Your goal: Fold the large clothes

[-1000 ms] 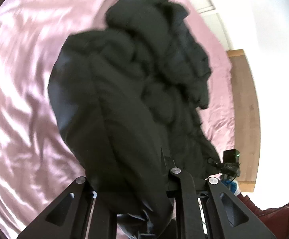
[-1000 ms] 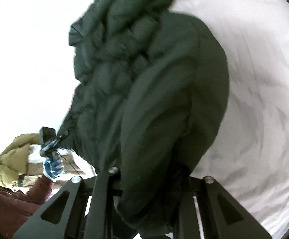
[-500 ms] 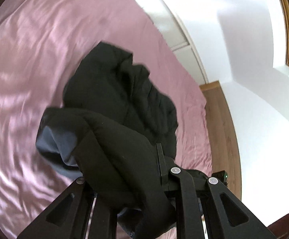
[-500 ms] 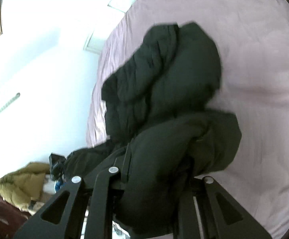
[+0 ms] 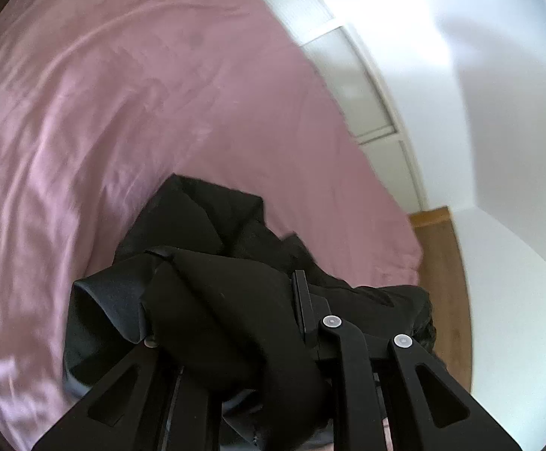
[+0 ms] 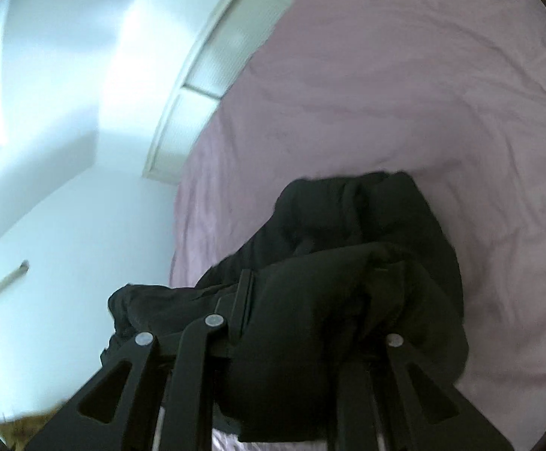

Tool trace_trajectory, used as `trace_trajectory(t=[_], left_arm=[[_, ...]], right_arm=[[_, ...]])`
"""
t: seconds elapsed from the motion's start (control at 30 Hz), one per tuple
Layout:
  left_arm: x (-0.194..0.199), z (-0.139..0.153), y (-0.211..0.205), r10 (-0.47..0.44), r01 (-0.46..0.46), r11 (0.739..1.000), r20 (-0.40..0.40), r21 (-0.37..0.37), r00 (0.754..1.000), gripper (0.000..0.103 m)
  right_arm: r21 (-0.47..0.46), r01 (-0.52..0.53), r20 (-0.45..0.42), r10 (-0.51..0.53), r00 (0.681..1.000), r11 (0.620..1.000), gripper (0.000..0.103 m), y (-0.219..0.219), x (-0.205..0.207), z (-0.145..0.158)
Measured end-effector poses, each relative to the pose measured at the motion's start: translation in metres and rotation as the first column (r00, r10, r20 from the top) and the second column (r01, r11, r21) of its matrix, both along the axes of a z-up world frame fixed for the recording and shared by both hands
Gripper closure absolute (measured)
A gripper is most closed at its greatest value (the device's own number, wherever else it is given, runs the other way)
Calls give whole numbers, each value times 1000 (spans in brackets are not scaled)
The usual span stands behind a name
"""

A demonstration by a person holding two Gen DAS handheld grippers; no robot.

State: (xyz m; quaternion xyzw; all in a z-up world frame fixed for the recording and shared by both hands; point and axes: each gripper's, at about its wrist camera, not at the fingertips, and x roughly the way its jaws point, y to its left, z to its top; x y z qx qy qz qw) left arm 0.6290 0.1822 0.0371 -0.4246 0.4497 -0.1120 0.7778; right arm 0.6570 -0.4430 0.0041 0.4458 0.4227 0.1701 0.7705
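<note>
While both grippers hold the black jacket bunched above the bed, the folding has barely begun.

Clamped in the left gripper (image 5: pixel 235 342) is a thick fold of the black jacket (image 5: pixel 205 233), whose grey lining shows at the left, and the right gripper (image 6: pixel 310 338) is closed tight on another padded wad of the same jacket (image 6: pixel 363 225). Beyond the fingers the garment trails down in a crumpled heap onto the pink bed sheet (image 5: pixel 122 94), part of it hanging over the bed's edge towards the wooden floor (image 5: pixel 442 248). No neat crease or flat panel shows anywhere, so by my judgement the jacket must first be spread flat on the sheet, and then the sleeves and body folded in; nearly all of the task is left.
</note>
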Motion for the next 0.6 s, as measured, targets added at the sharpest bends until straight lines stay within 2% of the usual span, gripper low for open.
trace_trajectory(t=[0.13, 0.27, 0.43, 0.53, 0.6], left_arm=[[44, -30, -7, 18, -16, 1000, -60, 24, 998, 88], [72, -52, -14, 15, -11, 999, -97, 44, 995, 86], [86, -68, -15, 32, -33, 999, -132, 0, 991, 79], [84, -61, -12, 38, -42, 998, -97, -39, 995, 66], [82, -55, -8, 51, -58, 995, -75, -87, 996, 48]], right_arm=[[-8, 77, -74, -78, 994, 997, 88, -6, 34, -25], [-32, 114, -129, -117, 985, 993, 88, 0, 56, -46], [-53, 132, -200, -140, 970, 990, 86, 7, 74, -75], [-27, 159, -194, -161, 968, 987, 78, 7, 77, -79], [-17, 165, -187, -165, 968, 986, 66, 6, 79, -78]])
